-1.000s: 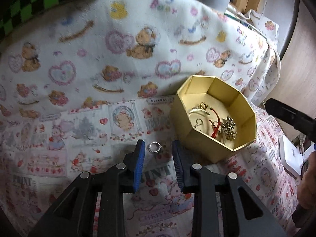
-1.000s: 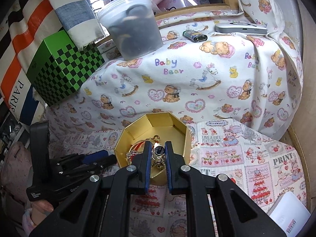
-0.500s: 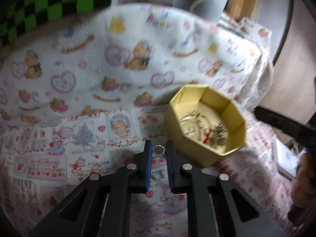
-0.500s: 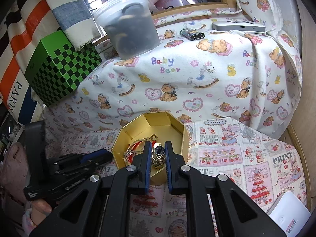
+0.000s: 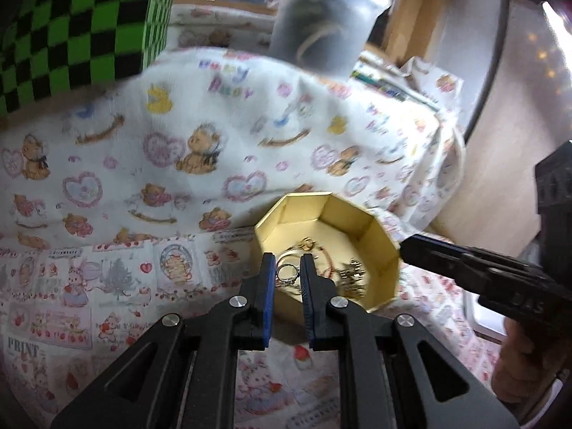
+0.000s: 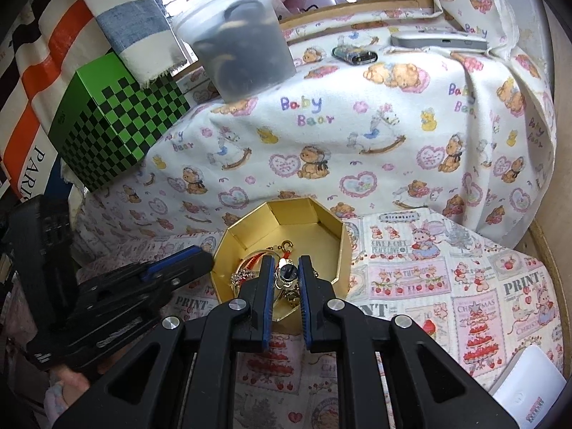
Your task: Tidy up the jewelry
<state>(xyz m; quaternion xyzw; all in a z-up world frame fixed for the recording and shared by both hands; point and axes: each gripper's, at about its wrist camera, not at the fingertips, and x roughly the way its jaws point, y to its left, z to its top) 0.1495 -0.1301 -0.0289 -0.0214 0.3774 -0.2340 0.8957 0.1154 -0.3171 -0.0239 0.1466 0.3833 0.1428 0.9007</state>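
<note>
A gold octagonal box (image 5: 379,246) (image 6: 343,250) sits on the printed cloth and holds several pieces of jewelry. My left gripper (image 5: 287,273) is shut on a small silver ring (image 5: 287,274) and holds it over the box's near left rim. My right gripper (image 6: 286,274) is shut on a dark-stoned ring (image 6: 287,275) and holds it above the box's near side. The left gripper (image 6: 178,262) also shows in the right wrist view, at the box's left rim. The right gripper's finger (image 5: 464,264) shows in the left wrist view, at the box's right.
A green checkered box (image 6: 118,125) stands at the back left. A translucent tub (image 6: 239,43) sits on the raised cloth behind, with a lighter (image 6: 355,56) and a grey device (image 6: 439,41). A white card (image 6: 529,386) lies at the front right.
My left gripper closed on the silver ring, lifted it off the cloth and carried it right to the box's rim. My right gripper stayed over the box, still holding its ring.
</note>
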